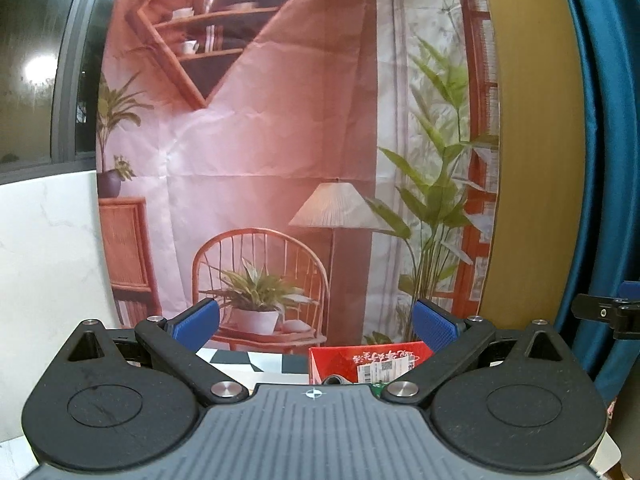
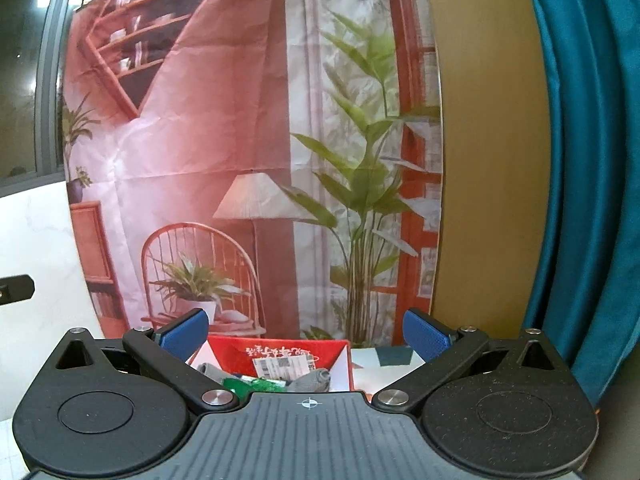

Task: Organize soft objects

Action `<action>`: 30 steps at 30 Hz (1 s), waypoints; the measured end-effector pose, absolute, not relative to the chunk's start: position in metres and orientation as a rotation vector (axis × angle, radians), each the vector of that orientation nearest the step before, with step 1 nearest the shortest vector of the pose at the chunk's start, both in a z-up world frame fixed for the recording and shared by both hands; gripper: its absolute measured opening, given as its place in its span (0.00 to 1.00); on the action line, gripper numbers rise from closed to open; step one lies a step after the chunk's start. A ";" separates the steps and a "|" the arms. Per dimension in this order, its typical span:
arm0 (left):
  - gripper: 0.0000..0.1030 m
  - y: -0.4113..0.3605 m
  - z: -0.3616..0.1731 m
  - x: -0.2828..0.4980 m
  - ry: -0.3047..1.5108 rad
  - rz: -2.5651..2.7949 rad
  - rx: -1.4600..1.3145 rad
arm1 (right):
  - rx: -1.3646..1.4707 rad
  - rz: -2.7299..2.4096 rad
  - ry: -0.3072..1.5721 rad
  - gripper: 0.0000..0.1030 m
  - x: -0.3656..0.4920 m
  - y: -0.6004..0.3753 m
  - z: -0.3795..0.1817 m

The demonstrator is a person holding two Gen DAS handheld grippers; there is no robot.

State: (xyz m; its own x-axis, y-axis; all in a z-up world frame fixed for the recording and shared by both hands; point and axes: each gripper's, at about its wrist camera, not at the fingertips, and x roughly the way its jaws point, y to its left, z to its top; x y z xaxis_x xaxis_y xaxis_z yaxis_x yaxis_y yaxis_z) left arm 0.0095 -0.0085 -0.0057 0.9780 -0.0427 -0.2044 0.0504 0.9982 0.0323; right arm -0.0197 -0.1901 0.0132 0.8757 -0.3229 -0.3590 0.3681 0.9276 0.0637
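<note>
A: Why are both claws up so high, facing the wall?

B: They look parked. The left claw (image 1: 316, 322) has its blue pads wide apart with nothing between them, and the right claw (image 2: 306, 330) is the same: spread and empty. Both cameras mostly see the printed backdrop (image 1: 280, 140), so neither claw is aimed down at work.

A: Where are the soft things, then?

B: In the red box (image 2: 280, 354), just under and ahead of the right claw. Grey rolled pieces (image 2: 316, 378), probably socks, lie inside with something green (image 2: 240, 385) beside them. The left view catches only the box's far wall and a grey bit at the rim.

A: And the box sits where?

B: On the tabletop (image 1: 256, 360), on a black-and-white patterned cover, close to the backdrop. It is open at the top, which suits dropping items in from above.

A: So is the sorting done?

B: I would judge it either finished or between picks. Whether more soft things wait lower down cannot be told; the claw bodies hide the near tabletop.
</note>
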 end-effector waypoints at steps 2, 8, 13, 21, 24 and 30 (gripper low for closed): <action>1.00 -0.007 -0.006 0.008 0.206 -0.039 0.035 | 0.123 -0.352 0.353 1.00 -0.022 -0.187 0.016; 1.00 -0.005 -0.010 0.008 0.215 -0.025 0.029 | 0.103 -0.349 0.373 1.00 -0.023 -0.181 0.017; 1.00 -0.004 -0.013 0.005 0.218 -0.022 0.038 | 0.097 -0.369 0.387 1.00 -0.023 -0.182 0.015; 1.00 -0.003 -0.015 0.007 0.231 -0.045 0.027 | 0.068 -0.406 0.391 1.00 -0.024 -0.181 0.014; 1.00 -0.004 -0.016 0.007 0.233 -0.048 0.028 | 0.059 -0.413 0.393 1.00 -0.024 -0.180 0.013; 1.00 -0.004 -0.017 0.008 0.236 -0.069 0.027 | 0.056 -0.416 0.398 1.00 -0.024 -0.180 0.012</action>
State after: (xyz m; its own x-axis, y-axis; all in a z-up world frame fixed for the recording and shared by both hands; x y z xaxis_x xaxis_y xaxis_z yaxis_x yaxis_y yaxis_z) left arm 0.0085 -0.0040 -0.0168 0.9699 -0.0649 -0.2345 0.0713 0.9973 0.0188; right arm -0.0241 -0.1801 0.0122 0.8390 -0.3822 -0.3874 0.4037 0.9145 -0.0277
